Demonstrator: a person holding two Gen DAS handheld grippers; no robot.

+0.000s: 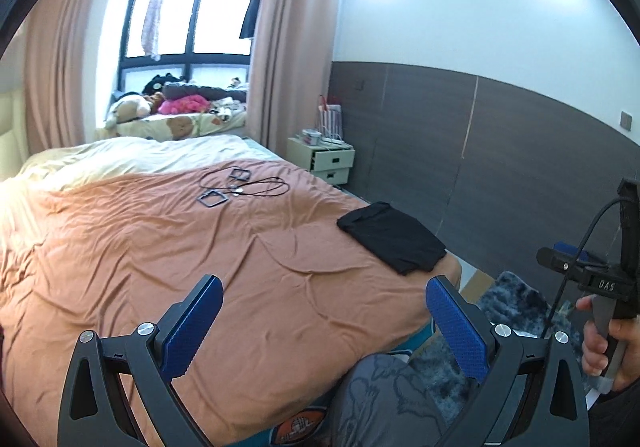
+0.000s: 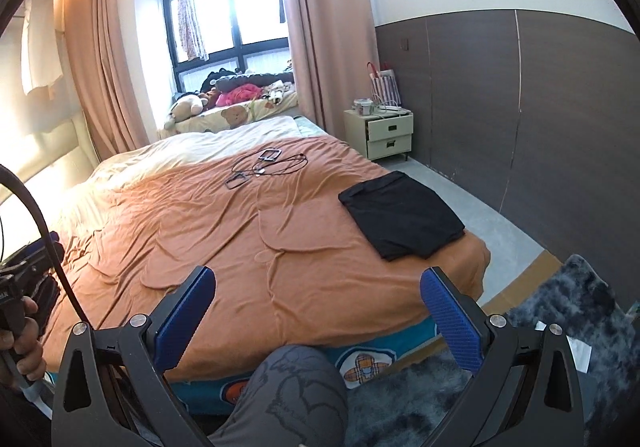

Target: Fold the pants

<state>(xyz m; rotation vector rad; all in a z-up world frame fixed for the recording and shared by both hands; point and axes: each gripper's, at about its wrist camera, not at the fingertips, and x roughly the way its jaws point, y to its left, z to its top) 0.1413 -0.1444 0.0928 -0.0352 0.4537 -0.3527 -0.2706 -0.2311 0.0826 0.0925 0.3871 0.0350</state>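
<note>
Left wrist view: the left gripper (image 1: 324, 323) is held with its blue pads spread wide, grasping nothing, above the near edge of the orange bedspread (image 1: 160, 247). The black pants (image 1: 394, 237) are seen right of centre, already folded into a compact rectangle near the bed's right edge, well apart from the gripper. The folding is judged finished or nearly so; at most a tidy-up is called for. The long axis runs from upper left to lower right of the frame.

Right wrist view: the right gripper (image 2: 318, 311) is likewise released and empty, low in the frame. The pants (image 2: 402, 215) lie right of centre beside the bed's corner, with the same diagonal axis. Which end is the waistband cannot be told.
</note>
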